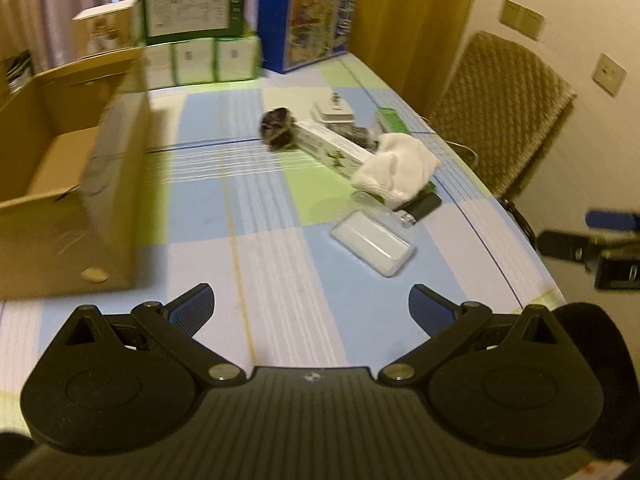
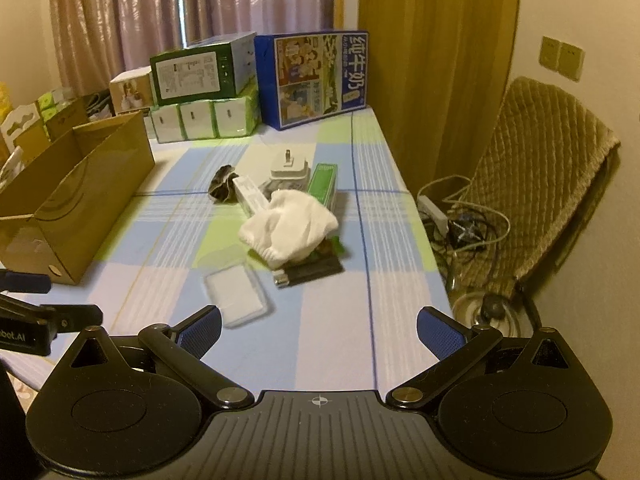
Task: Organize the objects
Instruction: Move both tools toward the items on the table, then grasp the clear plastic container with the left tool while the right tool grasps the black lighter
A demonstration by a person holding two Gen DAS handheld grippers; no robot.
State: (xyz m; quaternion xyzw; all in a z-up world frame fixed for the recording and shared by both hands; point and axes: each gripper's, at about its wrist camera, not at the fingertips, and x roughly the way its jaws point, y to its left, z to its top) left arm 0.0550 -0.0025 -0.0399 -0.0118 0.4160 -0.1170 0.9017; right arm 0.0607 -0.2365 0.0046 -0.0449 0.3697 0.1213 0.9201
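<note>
Clear case (image 2: 236, 294): on tabletop (image 2: 332, 344), just beyond right claw (image 2: 319, 334), left of centre, long axis near-far. Left claw (image 1: 311, 307) farther. Both claws released, empty.

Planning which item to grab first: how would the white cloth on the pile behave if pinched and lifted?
The white cloth lies crumpled and draped over the long boxes, so it is probably floppy and would sag from one pinch. It looks light and unlikely to roll. Lifting it may nudge the small items beneath.
</note>
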